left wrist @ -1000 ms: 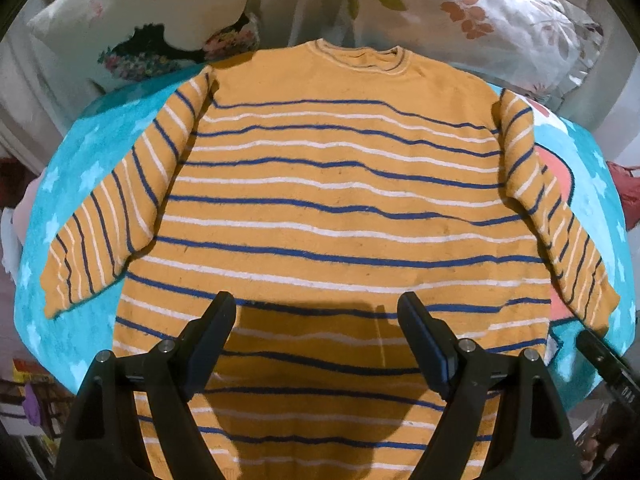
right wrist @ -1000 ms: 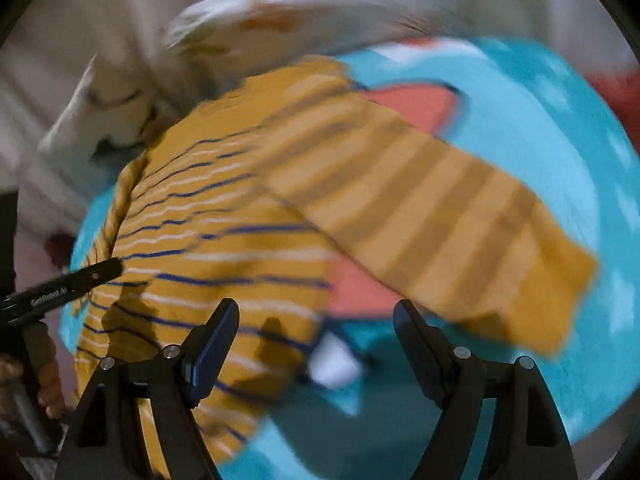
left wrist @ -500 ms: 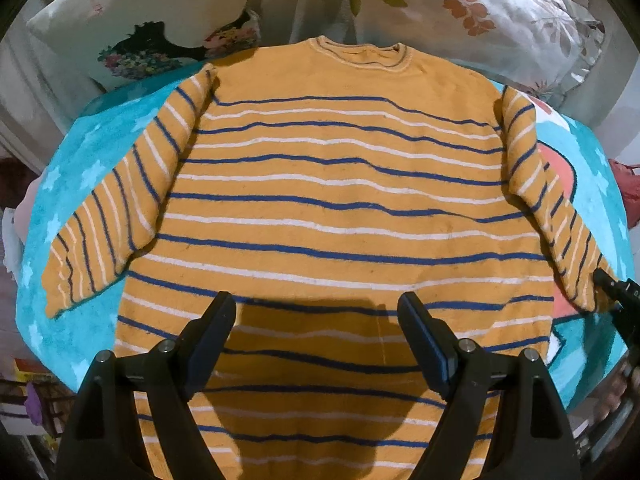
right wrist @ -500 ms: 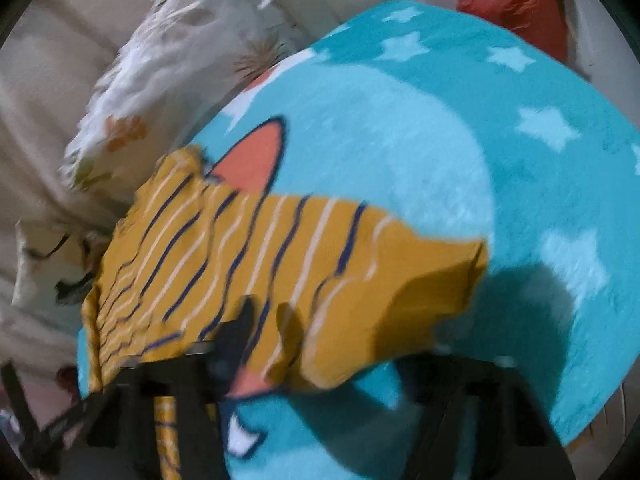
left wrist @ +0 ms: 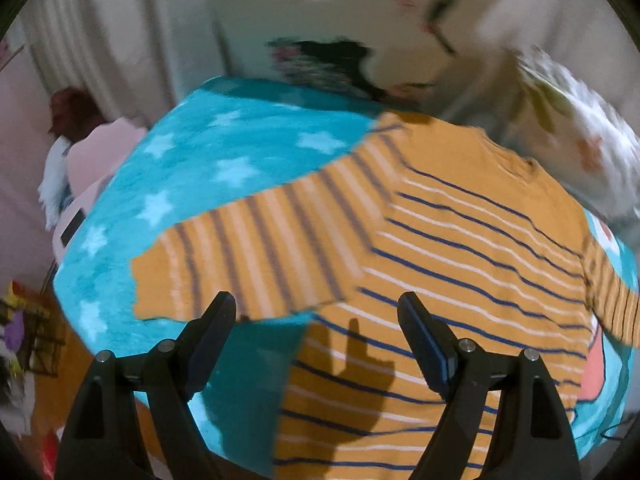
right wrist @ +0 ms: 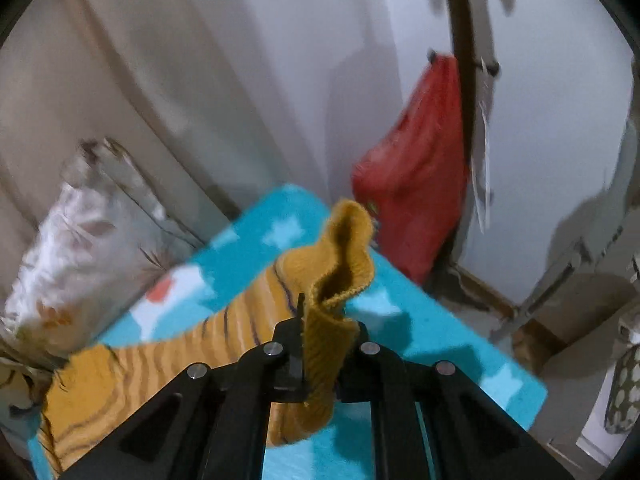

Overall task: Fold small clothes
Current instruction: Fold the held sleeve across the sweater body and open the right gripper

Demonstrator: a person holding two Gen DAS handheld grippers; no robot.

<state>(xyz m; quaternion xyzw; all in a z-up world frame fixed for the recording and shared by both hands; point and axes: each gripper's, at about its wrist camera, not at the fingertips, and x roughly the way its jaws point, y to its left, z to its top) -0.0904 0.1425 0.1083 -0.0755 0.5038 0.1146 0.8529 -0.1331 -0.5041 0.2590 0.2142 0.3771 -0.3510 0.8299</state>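
Blue blanket with white stars (left wrist: pixel 224 160) on the bed, orange striped sweater (left wrist: pixel 460 264) lying flat on it, pillows (left wrist: pixel 568 148) at far side

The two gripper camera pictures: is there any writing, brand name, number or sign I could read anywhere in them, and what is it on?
No readable text in either view.
The striped sweater bears only stripes, no label.
The teal blanket bears white stars and a cartoon shape, no words.
The pillows bear flower prints, blurred, no lettering.
The red bag shows no print that can be made out.
The right gripper and the left gripper show no marking.
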